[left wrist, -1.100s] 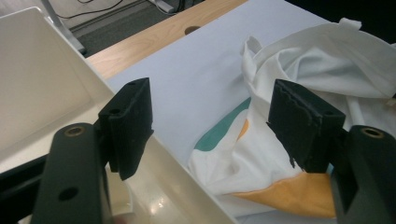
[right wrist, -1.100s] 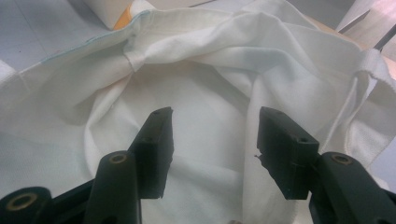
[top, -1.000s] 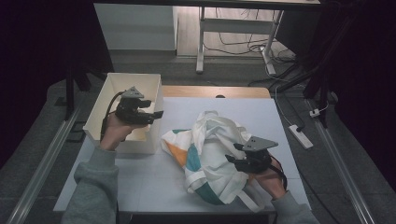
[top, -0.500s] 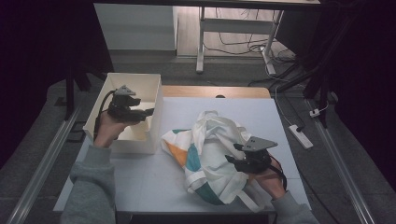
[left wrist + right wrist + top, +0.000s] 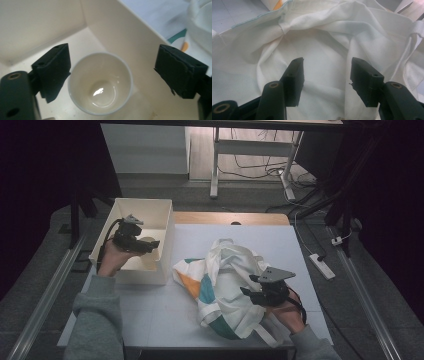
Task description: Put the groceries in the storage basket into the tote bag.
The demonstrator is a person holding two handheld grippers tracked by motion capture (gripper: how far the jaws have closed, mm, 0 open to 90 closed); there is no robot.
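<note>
1. Status, left gripper (image 5: 145, 244): released, inside the white box (image 5: 145, 210) at the table's left. Jaws just opened further, at full spread, astride the white cup (image 5: 100, 85). No pad pressing on it, though the left pad sits just beside the rim.

2. Status, cup: upright on the box floor, near the wall on the table side, mouth up, empty.

3. Status, right gripper (image 5: 250, 285): released, jaws about half spread, poised over the cream tote bag (image 5: 225, 265) with only loose fabric beyond the pads. Bag crumpled on the white table (image 5: 165, 320), well apart from the box.

4. Step in hand, as judged: grasp of the cup for lifting out of the box.
- Centre the 2 pads on opposite sides of the rim before closing.
- Lower until the pads overlap the cup wall, not just the lip.
- Keep clear of the box wall beside the right pad.
- Close slowly; glazed surface likely slippery.
- Lift straight up, cup level.
- Hold the right gripper steady at the bag.
</note>
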